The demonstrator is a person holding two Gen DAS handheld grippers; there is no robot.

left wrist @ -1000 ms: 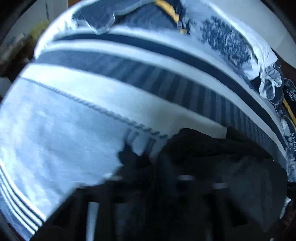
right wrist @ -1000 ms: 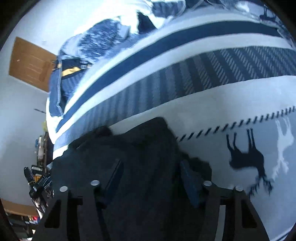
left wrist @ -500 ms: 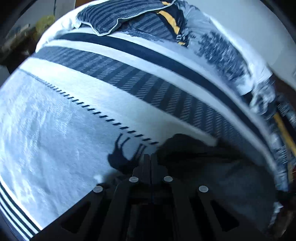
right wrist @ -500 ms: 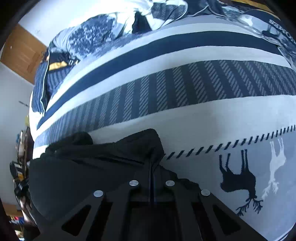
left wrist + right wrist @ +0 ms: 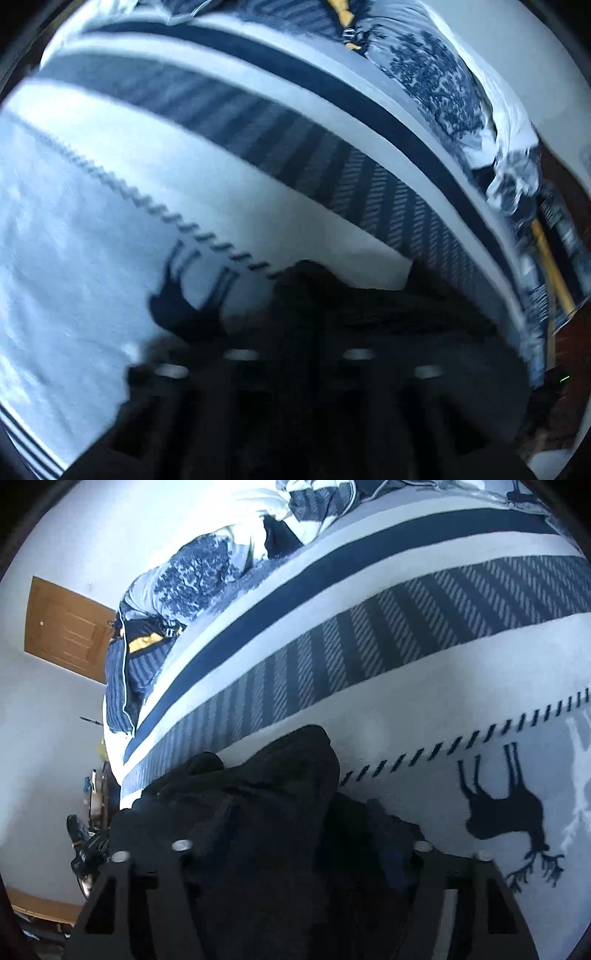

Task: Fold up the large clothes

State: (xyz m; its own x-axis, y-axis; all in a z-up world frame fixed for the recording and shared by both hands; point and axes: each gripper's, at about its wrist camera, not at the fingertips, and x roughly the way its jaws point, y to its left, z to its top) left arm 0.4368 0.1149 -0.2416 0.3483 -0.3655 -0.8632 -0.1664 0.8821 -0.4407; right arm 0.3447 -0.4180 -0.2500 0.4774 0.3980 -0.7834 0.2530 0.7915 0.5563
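Note:
A black garment [image 5: 258, 805] lies bunched on a white and navy striped bedspread [image 5: 369, 657] with deer figures. In the right wrist view my right gripper [image 5: 299, 834] has its jaws spread wide, and the black cloth lies between and over them. In the left wrist view the image is blurred; my left gripper [image 5: 299, 332] sits at the garment's [image 5: 388, 306] left end with the jaws partly apart, dark cloth between them. Most of the fingers are hidden in the dark fabric.
Rumpled blue and white bedding and pillows [image 5: 207, 568] lie at the far end of the bed. A wooden door [image 5: 66, 627] is in the wall at left. Clutter [image 5: 88, 845] sits on the floor beside the bed's left edge.
Both grippers were shut half a second ago and have opened. The right jaws now stand wide with the black cloth still lying over them. The left view has shifted and blurred.

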